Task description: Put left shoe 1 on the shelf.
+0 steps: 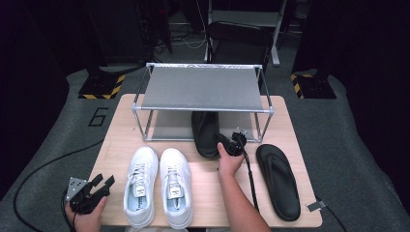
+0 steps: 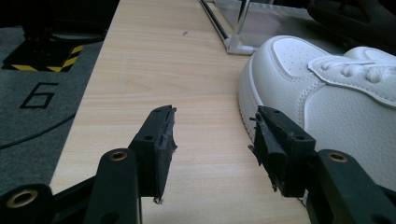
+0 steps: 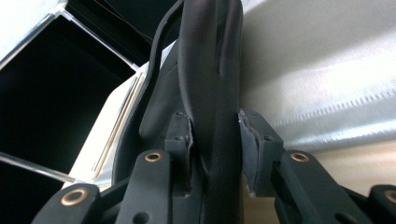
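A digit "6" (image 1: 98, 117) is marked in black on the grey floor mat (image 1: 58, 140), at about nine o'clock from the table (image 1: 116, 140); the tongue labels on the white sneakers (image 1: 157, 186) cannot be read.

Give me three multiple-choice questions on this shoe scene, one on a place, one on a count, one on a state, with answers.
1. Where does the black slipper held by the right gripper lie?
A. on top of the rack
B. partly under the rack
C. on the floor

2. How many white sneakers stand on the table?
A. one
B. two
C. three

3. How is the left gripper?
A. open, holding nothing
B. shut on a sneaker
C. shut on a slipper

Answers: 1 B, its toe end reaches beneath the rack's shelf. 2 B, a pair stands side by side. 3 A, bare table shows between its jaws.
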